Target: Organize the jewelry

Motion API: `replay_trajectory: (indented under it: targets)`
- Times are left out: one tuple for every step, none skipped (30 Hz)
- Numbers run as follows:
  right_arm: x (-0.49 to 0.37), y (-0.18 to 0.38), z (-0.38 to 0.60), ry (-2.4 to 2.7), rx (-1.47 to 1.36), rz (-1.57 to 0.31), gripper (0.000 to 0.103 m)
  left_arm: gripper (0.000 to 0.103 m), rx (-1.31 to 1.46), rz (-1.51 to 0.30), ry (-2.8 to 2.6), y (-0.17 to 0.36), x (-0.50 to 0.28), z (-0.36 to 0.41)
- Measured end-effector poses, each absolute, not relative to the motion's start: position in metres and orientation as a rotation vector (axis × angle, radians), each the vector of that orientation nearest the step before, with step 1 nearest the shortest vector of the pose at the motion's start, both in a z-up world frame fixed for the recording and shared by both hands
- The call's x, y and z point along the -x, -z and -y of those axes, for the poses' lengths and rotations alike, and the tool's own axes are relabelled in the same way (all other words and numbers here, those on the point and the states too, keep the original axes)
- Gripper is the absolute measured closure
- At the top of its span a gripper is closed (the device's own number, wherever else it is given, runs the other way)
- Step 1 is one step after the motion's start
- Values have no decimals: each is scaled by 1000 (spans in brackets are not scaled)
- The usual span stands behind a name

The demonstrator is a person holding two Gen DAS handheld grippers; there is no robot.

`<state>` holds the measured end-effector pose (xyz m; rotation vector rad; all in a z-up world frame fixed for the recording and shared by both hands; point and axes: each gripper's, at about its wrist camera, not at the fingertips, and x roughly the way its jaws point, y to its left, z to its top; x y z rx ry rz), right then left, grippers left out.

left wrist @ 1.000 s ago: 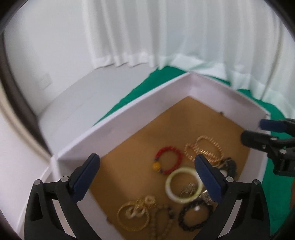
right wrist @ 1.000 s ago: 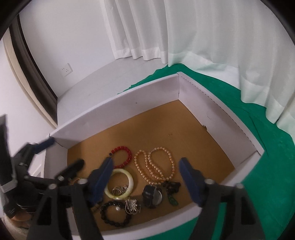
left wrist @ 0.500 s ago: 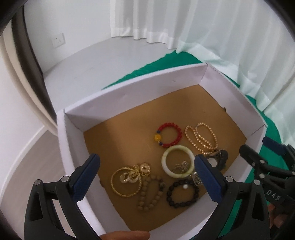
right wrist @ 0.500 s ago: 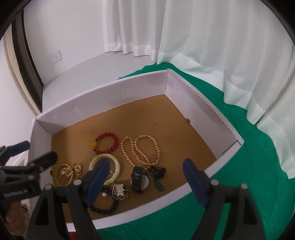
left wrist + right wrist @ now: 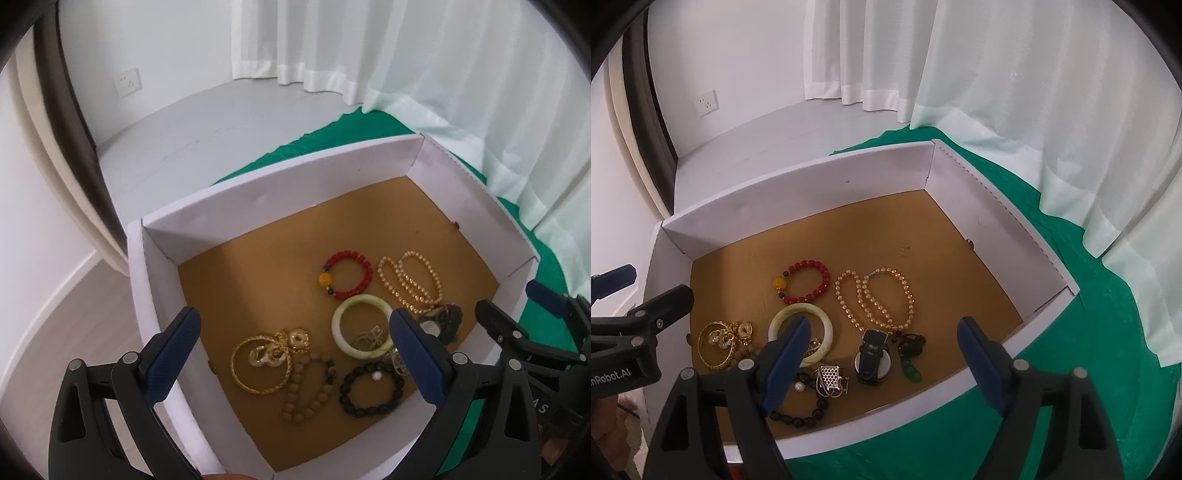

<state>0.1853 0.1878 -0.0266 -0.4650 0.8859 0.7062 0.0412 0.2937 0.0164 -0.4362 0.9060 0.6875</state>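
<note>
A white box (image 5: pixel 280 192) (image 5: pixel 798 192) with a brown floor holds loose jewelry. In it lie a red bead bracelet (image 5: pixel 347 274) (image 5: pixel 805 280), a pale jade bangle (image 5: pixel 364 325) (image 5: pixel 799 325), a peach pearl necklace (image 5: pixel 410 282) (image 5: pixel 875 301), gold hoops (image 5: pixel 262 360) (image 5: pixel 718 343), a brown bead string (image 5: pixel 306 387), a black bead bracelet (image 5: pixel 371 389) (image 5: pixel 801 408), a silver clasp (image 5: pixel 831 378) and a black watch (image 5: pixel 871 356). My left gripper (image 5: pixel 295 350) hangs open above the box's near left part. My right gripper (image 5: pixel 882 354) hangs open over the near edge, holding nothing.
The box sits on a green cloth (image 5: pixel 1052 332) over a grey surface (image 5: pixel 207 122). White curtains (image 5: pixel 1015 74) hang behind and to the right. A wall socket (image 5: pixel 127 81) is on the left wall. A fingertip shows at the bottom edge of the left wrist view.
Both views have rolled and shifted, so the box now appears more square-on and further inside each frame. The jewelry has not moved. Both grippers stay open.
</note>
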Motion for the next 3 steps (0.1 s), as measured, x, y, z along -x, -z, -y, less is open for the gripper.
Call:
replay_trajectory:
  targets:
    - [-185,27,-188,-708,466,-886,20,1,435,-899,-689,-17,-41,-293]
    - [-184,27,-188,-709,466,-886,20,1,428,-897,-691,-17,-40,-292]
    - [-184,27,-188,-711,465,-887,20,1,415,-894,-693,-18,-41,-290]
